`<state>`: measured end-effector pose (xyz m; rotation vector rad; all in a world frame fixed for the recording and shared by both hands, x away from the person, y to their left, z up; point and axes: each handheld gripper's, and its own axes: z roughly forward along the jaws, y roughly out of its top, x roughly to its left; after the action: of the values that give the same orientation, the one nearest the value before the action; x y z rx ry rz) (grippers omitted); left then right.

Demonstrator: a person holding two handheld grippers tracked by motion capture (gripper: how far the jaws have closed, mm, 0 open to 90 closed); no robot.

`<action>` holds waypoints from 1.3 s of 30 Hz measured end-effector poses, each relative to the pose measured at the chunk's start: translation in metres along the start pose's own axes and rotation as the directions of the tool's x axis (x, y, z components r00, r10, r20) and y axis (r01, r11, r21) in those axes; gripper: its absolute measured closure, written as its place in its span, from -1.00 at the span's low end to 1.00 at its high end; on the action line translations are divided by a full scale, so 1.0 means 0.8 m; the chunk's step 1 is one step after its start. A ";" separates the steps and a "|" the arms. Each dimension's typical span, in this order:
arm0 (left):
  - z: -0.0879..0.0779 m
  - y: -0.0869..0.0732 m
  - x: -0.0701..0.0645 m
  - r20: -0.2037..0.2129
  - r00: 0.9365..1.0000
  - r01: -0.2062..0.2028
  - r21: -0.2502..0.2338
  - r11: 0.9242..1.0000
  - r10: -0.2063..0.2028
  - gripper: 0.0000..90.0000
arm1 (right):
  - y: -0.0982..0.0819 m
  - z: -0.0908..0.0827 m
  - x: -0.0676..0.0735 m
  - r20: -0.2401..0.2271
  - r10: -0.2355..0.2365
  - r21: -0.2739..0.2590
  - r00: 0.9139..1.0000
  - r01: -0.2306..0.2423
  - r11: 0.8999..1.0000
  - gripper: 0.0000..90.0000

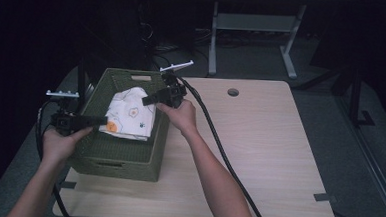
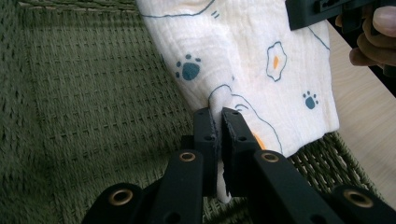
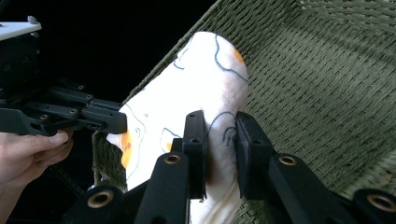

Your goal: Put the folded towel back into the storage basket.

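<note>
Cloth [image 1: 130, 114], white with printed paw marks and fried eggs, is held up over a green woven basket [image 1: 121, 157] that stands on the left part of a pale wooden table [image 1: 269, 142]. In the high view the cloth is seen stretched between the two grippers, its lower edge draped toward the basket's right wall.

The left gripper [image 1: 100, 119] is held level at the basket's left side, and its jaws are pressed together on one edge of the cloth. In the left gripper view that gripper [image 2: 219, 116] is shown pinching a thin fold of the fabric, with the rest of the cloth [image 2: 247, 60] hanging beyond it above the basket's floor [image 2: 93, 93]. The other gripper and the fingers [image 2: 373, 37] holding it are seen at the top right of that view.

The right gripper [image 1: 149, 100] is reached in from the basket's far right corner. In the right gripper view its jaws [image 3: 219, 126] are closed on a thicker bunch of the cloth [image 3: 205, 70], which bulges up between and above them. The left gripper [image 3: 116, 122] is seen there at the left, gripping the cloth's far edge, with a hand [image 3: 28, 149] under it.

Whether the cloth's lowest edge touches the basket's rim cannot be told for certain; it appears to rest on it.
</note>
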<state>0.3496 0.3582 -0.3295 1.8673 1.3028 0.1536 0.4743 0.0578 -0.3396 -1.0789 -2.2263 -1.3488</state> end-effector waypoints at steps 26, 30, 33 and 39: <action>0.006 -0.008 0.017 -0.020 0.999 0.030 0.031 0.999 -0.030 0.91 | -0.005 0.022 -0.009 0.013 0.009 0.025 1.000 -0.009 1.000 0.67; 0.006 -0.009 0.020 -0.033 0.999 0.032 0.041 0.999 -0.030 0.91 | -0.005 0.028 -0.011 0.010 0.014 0.035 1.000 -0.015 0.999 0.66; 0.005 -0.009 0.022 -0.043 0.999 0.029 0.044 0.999 -0.028 0.91 | -0.006 0.031 -0.010 0.012 0.013 0.040 1.000 -0.014 0.999 0.66; 0.011 -0.007 0.024 -0.108 0.994 0.040 0.066 0.997 -0.033 0.51 | -0.004 0.033 -0.008 0.077 0.007 0.031 0.997 -0.010 0.999 0.23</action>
<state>0.3588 0.3701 -0.3459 1.9136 1.4305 0.1945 0.4787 0.0768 -0.3588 -1.1459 -2.2868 -1.2847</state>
